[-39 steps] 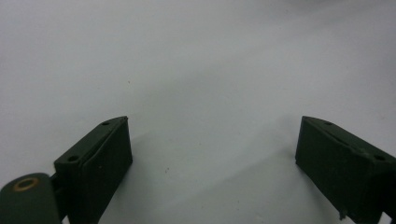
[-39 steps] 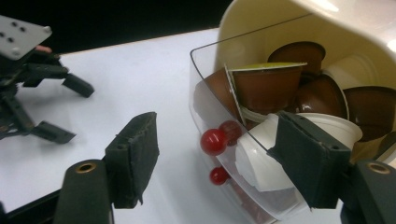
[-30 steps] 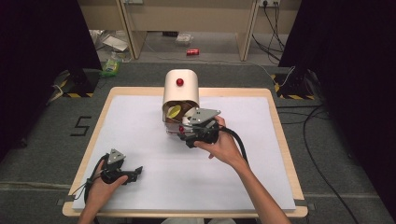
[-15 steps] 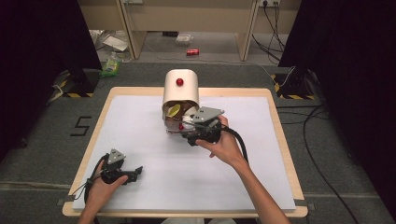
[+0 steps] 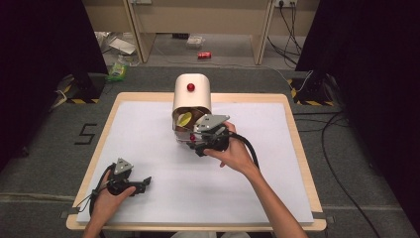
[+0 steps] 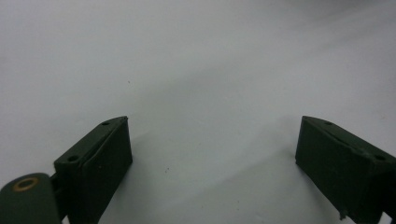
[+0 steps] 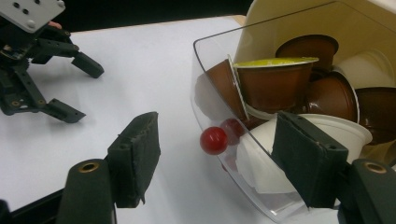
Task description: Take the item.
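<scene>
At the dispenser [image 5: 191, 101] mouth my right gripper [image 7: 215, 161] has barely shifted since a second ago, jaws wide around the red knob [image 7: 213, 140]; drawer [image 7: 219, 93] open; left gripper [image 5: 130, 182] idles, spread.

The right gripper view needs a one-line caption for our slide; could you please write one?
Open right tongs straddling the clear drawer and its red knob, coffee capsules piled inside, left tongs beyond.

Bright even light, soft shadows, dark edges
</scene>
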A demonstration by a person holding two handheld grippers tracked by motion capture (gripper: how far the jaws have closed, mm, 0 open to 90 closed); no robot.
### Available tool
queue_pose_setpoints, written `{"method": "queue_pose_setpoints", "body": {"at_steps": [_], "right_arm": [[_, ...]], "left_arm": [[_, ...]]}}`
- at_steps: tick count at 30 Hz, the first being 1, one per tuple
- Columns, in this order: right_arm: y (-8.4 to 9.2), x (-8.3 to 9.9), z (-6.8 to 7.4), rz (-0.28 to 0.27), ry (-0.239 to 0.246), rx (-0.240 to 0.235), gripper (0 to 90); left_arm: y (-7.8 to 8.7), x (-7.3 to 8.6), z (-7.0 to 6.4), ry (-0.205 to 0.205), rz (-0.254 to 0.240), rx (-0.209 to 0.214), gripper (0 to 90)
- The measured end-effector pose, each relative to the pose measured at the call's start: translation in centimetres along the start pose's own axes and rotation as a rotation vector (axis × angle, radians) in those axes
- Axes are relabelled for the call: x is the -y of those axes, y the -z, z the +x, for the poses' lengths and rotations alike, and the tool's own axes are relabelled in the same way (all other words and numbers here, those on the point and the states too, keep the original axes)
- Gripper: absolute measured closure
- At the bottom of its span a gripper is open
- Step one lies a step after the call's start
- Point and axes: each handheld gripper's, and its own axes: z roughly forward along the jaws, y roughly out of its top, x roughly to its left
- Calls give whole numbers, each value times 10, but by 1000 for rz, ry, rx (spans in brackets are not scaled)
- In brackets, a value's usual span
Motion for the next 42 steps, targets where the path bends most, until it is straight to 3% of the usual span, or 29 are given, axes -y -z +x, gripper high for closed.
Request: {"method": "queue_pose_setpoints", "body": {"at_steps": [10, 19, 22, 28, 36, 42], "right_arm": [[7, 4, 12, 11, 23, -15, 341], [10, 9, 14, -12, -3, -22, 368], [14, 6, 11, -61, -26, 9, 355], [18, -3, 7, -97, -36, 55, 391], [10, -19, 4, -88, -16, 97, 417], [0, -23, -2, -73, -30, 117, 418]], "left_arm": [[0, 0, 0, 0, 0, 0, 101], [0, 0, 0, -1, 1, -1, 101], [0, 0, 0, -1, 1, -1, 101], [0, 0, 0, -1, 1, -1, 101], [0, 0, 0, -1, 1, 0, 101], [0, 0, 0, -1, 0, -1, 101]]}}
